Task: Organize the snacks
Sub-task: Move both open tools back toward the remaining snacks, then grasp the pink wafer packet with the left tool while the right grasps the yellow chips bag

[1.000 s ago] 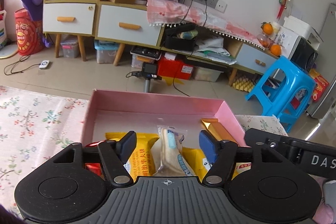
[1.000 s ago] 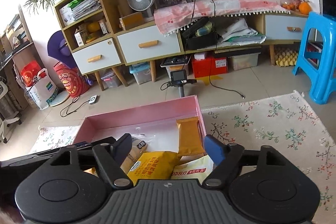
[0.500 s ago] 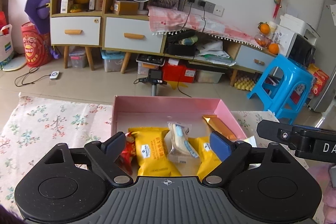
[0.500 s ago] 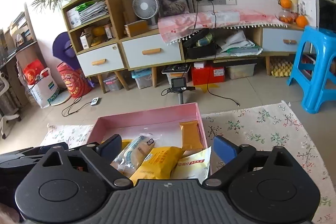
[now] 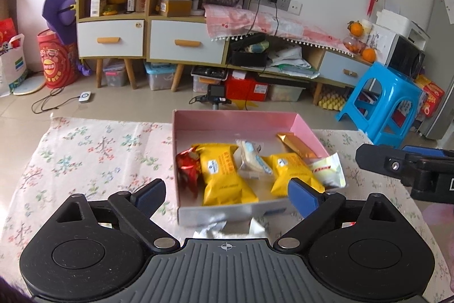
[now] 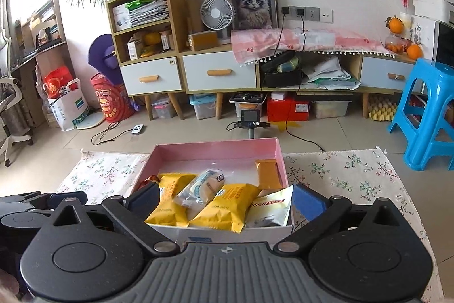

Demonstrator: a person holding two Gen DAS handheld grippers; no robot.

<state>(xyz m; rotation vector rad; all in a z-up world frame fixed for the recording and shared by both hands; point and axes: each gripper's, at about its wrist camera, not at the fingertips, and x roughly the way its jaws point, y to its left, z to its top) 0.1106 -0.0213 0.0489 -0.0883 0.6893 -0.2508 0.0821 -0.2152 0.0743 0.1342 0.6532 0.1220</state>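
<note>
A pink box [image 5: 235,119] [image 6: 215,151] on the floral tablecloth holds several snack packs: two yellow packs [image 5: 224,175] [image 6: 224,206], a clear-wrapped pastry [image 5: 251,159] [image 6: 200,186], a gold bar [image 5: 296,144] [image 6: 268,173], a red pack [image 5: 187,169] and a white pack [image 5: 327,171] [image 6: 271,208]. My left gripper [image 5: 227,195] is open and empty, just in front of the box. My right gripper [image 6: 225,200] is open and empty, over the box's near edge. The right gripper also shows at the right of the left wrist view [image 5: 408,169].
The floral tablecloth [image 5: 99,155] [image 6: 354,175] spreads on both sides of the box. Crumpled white paper [image 5: 227,229] lies in front of the box. A blue stool [image 5: 380,107] [image 6: 428,115] stands at the right, with cabinets [image 5: 147,39] behind.
Both grippers have drawn back and up from the box, so the whole box and more tablecloth now show. Both sets of jaws have widened a little. The snacks stay in the box.
</note>
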